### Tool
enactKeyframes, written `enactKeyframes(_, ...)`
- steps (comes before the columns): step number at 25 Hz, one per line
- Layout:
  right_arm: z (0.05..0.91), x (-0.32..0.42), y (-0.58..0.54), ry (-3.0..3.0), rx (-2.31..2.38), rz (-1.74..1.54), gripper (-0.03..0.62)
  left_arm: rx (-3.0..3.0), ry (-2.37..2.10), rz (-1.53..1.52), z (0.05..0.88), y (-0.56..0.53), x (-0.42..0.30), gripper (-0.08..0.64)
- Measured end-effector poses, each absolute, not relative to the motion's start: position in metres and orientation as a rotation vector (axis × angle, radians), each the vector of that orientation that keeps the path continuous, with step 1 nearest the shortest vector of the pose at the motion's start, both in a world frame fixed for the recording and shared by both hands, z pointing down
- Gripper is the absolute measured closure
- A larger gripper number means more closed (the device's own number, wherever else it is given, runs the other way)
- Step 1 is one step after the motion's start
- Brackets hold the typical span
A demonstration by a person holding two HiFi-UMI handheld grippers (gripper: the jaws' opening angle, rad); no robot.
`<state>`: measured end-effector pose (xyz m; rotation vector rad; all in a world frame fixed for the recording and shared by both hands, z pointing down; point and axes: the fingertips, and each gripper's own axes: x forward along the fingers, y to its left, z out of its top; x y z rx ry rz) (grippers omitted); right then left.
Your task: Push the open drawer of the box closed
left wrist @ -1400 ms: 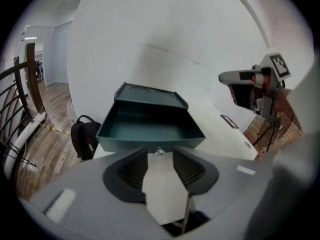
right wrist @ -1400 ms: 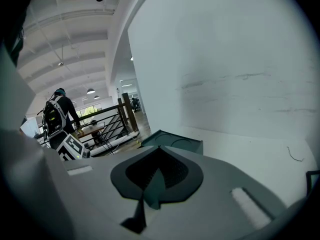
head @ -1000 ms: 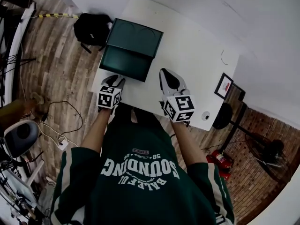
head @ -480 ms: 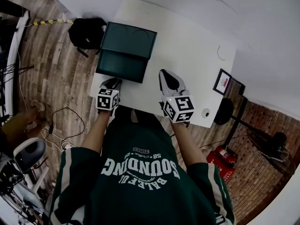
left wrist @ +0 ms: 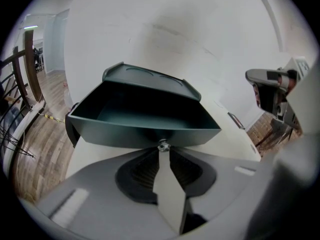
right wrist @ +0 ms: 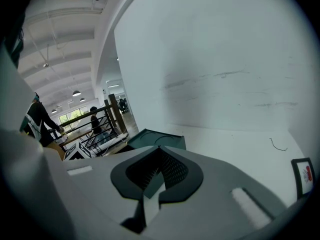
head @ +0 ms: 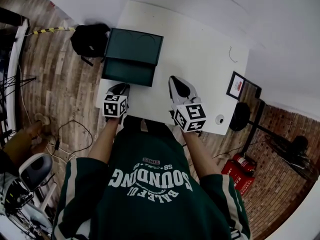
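A dark green box (head: 135, 43) stands at the table's far left with its drawer (head: 127, 71) pulled out toward me and empty. In the left gripper view the drawer's front wall (left wrist: 125, 131) fills the middle, and a small silver knob (left wrist: 162, 144) sits right at my jaw tips. My left gripper (head: 120, 87) (left wrist: 162, 147) is closed with its tips pinched on that knob. My right gripper (head: 178, 82) (right wrist: 159, 152) is shut and empty, over bare table to the right of the drawer and clear of it.
The white table (head: 200, 59) stretches right of the box. A framed picture (head: 236, 86) leans at its right edge, and a small round object (head: 219, 119) lies near the front right corner. A black backpack (head: 90, 39) sits on the wooden floor left of the box.
The left jaws have narrowed from wide open to pinched at the drawer's front. The head view has shifted slightly. The drawer is still pulled out and the right gripper has hardly moved.
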<state>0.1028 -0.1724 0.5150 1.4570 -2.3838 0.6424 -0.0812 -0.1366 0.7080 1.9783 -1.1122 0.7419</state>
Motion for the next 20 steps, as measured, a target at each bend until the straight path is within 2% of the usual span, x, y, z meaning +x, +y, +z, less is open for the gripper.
enactKeyframes(20, 0.520, 0.131, -0.171, -2.309, 1.572, 0.681, 0.589, 1.985, -1.101, 0.724, 0.709, -0.199, -0.071, 0.436)
